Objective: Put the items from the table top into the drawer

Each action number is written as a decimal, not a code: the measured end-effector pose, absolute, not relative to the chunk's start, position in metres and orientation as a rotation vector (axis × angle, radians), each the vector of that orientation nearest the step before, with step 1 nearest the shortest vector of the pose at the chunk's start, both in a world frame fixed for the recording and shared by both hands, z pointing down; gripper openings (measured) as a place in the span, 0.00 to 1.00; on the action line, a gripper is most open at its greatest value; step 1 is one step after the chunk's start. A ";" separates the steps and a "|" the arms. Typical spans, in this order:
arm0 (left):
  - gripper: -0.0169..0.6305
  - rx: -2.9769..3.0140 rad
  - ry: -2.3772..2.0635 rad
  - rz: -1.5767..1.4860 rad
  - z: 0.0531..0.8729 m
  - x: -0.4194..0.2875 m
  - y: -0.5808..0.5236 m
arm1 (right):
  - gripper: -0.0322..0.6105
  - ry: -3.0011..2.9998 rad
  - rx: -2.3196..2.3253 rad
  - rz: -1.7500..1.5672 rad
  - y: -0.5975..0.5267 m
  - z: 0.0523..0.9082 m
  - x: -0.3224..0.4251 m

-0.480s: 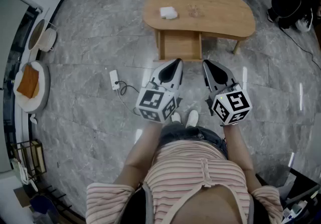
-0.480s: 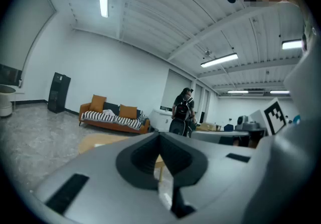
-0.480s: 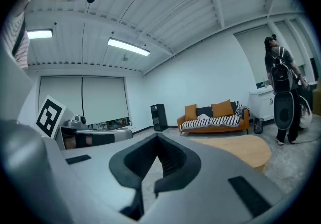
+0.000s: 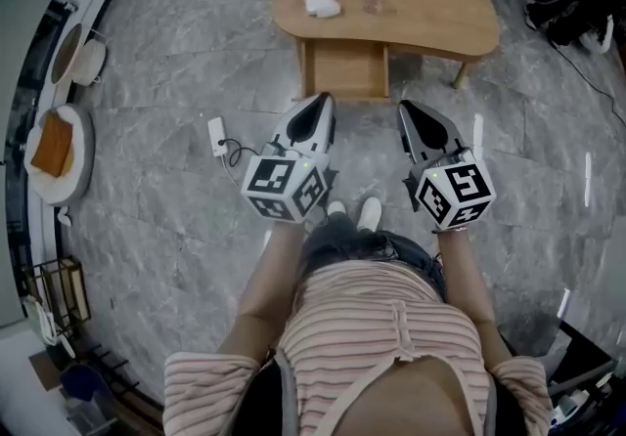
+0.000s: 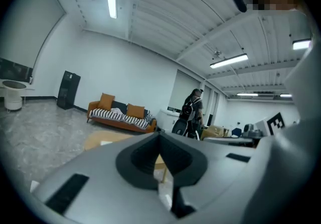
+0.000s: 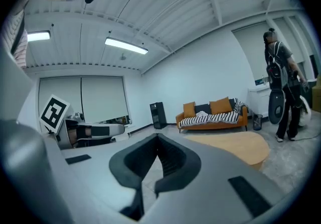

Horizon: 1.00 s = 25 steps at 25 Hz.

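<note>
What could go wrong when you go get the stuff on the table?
Tripping: a white plug block and its cable lie on the floor just left of the feet. Nudging: the left tongs and right tongs are both shut and empty, so reaching like that might push the white item off the table. Bumping: the drawer sticks out, open, towards the person.
</note>
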<state>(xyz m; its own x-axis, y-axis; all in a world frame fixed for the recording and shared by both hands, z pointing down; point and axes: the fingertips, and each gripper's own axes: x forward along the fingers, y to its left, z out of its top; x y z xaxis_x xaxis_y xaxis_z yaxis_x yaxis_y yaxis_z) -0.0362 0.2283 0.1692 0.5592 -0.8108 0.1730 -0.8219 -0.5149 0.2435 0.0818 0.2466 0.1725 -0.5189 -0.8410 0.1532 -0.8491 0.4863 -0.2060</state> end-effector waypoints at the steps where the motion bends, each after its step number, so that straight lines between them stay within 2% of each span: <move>1: 0.05 2.492 -1.356 0.051 0.171 -0.037 0.228 | 0.06 -2.685 1.518 0.413 0.247 0.175 0.085; 25: 0.05 2.444 -1.457 0.133 0.178 -0.033 0.146 | 0.06 -2.666 1.609 0.540 0.182 0.186 0.132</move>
